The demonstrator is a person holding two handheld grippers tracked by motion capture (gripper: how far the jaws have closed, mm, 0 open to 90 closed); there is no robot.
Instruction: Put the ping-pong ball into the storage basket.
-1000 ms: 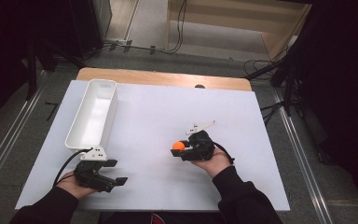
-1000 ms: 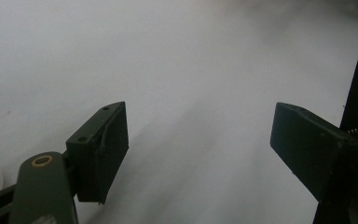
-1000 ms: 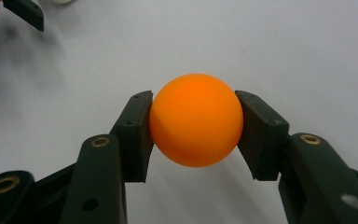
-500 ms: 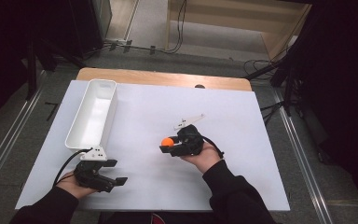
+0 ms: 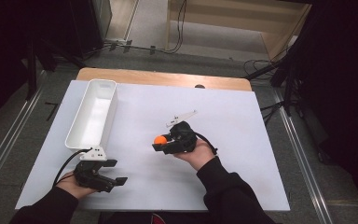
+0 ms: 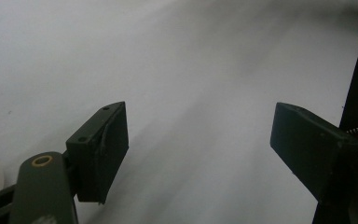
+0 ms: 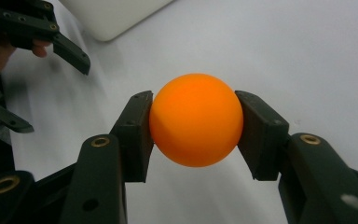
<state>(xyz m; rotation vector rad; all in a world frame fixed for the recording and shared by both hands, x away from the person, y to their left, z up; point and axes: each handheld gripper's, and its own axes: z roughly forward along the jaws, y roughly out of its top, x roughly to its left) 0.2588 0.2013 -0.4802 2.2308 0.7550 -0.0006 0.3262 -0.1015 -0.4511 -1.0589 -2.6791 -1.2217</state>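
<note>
An orange ball point(image 7: 196, 126) is pinched between the two black jaws of my right gripper point(image 7: 193, 135), which is shut on it. In the high view that gripper point(image 5: 161, 143) hovers over the middle of the white table top, the orange ball point(image 5: 160, 139) at its left tip. My left gripper point(image 5: 116, 171) rests near the table's front left corner, below the white tray. Its jaws stand wide apart in the left gripper view point(image 6: 198, 144), with only bare table between them.
A long white tray point(image 5: 93, 116) lies along the left side of the white table point(image 5: 242, 140). The left gripper's jaws point(image 7: 51, 42) show at the upper left of the right gripper view, beside the tray's corner point(image 7: 116, 16). Cables and floor lie beyond the far edge.
My right gripper has carried the orange ball leftwards across the table, toward the tray and the left gripper. The left gripper has stayed where it was.
</note>
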